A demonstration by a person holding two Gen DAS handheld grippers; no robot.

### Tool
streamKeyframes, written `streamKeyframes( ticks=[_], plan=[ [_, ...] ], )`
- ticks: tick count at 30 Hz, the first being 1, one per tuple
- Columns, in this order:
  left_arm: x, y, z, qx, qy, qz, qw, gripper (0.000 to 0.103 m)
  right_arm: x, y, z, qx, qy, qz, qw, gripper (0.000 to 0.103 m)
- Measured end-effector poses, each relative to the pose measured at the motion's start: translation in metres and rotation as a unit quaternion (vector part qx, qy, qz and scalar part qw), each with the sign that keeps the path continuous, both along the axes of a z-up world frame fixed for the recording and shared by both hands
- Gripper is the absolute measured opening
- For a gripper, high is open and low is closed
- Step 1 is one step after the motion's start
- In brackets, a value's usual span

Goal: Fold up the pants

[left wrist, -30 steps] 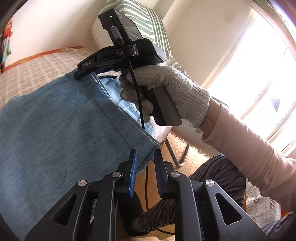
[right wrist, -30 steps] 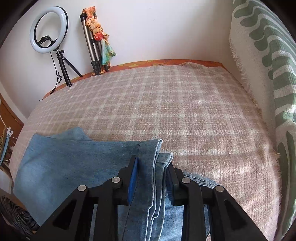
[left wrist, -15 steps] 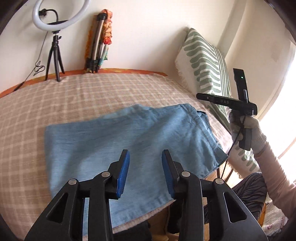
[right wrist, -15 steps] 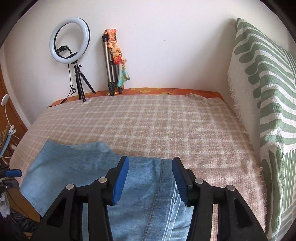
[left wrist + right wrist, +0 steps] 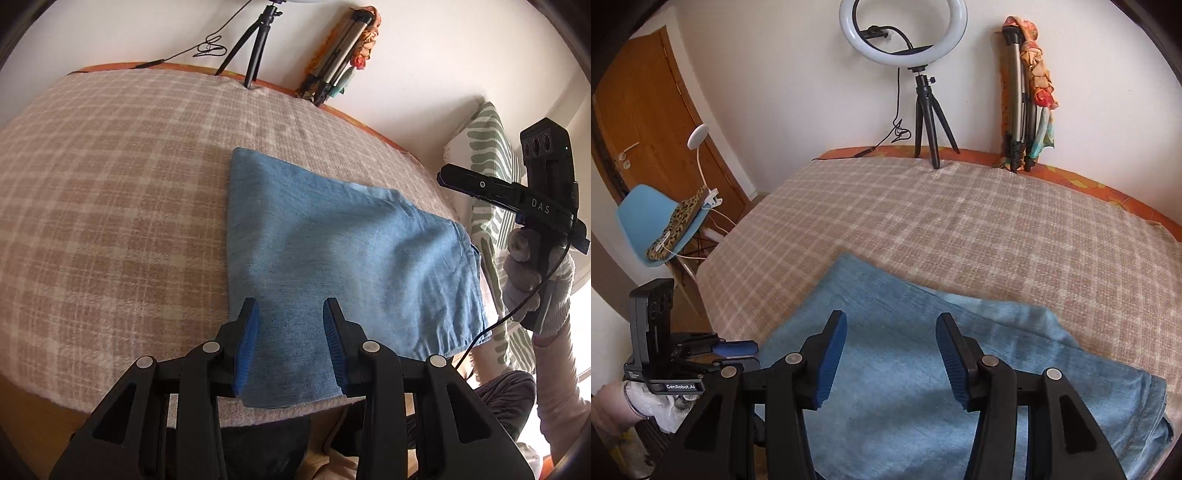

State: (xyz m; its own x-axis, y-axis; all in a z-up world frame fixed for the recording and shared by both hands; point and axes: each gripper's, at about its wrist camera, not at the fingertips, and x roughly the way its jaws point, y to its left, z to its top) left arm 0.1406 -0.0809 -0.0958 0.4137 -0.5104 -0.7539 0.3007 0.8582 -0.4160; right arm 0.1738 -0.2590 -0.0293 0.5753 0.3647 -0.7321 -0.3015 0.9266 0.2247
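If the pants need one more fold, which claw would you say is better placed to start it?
Probably the left claw: it hangs open directly over the near edge of the folded pants. The right claw, also open, hovers over the middle of the cloth.
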Motion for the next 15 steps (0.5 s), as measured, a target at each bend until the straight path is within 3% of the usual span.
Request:
streamKeyframes(
  ticks=[6, 11, 15],
  plan=[
    [0.002, 0.006, -0.009, 0.001, 0.018, 0.006, 0.9998, 0.034, 0.063, 0.091, -0.032, -0.021, 0.103, 0.054, 0.993, 0.055],
    [0.005, 0.013, -0.020, -0.012, 0.041, 0.009, 0.9990, 0.035, 0.105, 0.147, -0.061, -0.107, 0.157, 0.056, 0.980, 0.055],
    [0.005, 0.020, -0.019, -0.027, 0.048, 0.009, 0.9984, 0.035, 0.123, 0.171, -0.077, -0.147, 0.188, 0.049, 0.970, 0.055]
  ],
)
